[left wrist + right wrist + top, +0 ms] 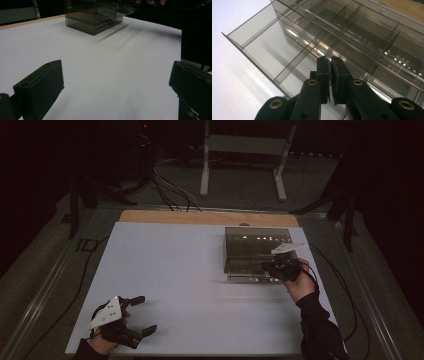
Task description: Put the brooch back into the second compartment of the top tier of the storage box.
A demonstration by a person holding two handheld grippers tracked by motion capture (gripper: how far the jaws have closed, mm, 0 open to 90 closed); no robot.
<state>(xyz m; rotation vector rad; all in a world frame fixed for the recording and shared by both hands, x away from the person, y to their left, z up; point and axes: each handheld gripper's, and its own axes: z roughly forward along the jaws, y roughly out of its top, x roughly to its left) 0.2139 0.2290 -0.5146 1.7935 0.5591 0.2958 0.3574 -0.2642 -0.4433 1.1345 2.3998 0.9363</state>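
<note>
A smoky clear plastic drawer box [250,249] stands on the white mat at the right; it also appears far off as the box [92,15] in the left gripper view. One drawer [269,50] is pulled out, with thin dividers inside, and I see nothing in its near compartments. My right gripper [267,266] is at the box's front, and in its own view the right gripper [330,62] has its jaws shut together over the drawer's dividers. I cannot make out anything held. My left gripper [145,315] rests near the mat's front left corner, open, and the left gripper [117,80] has bare mat between its jaws.
The white mat [190,285] covers most of a wooden table, whose edge [200,217] shows at the back. A pale metal stand [245,145] and cables [170,190] lie on the dark floor beyond. A dark-sleeved forearm [315,320] comes in at the lower right.
</note>
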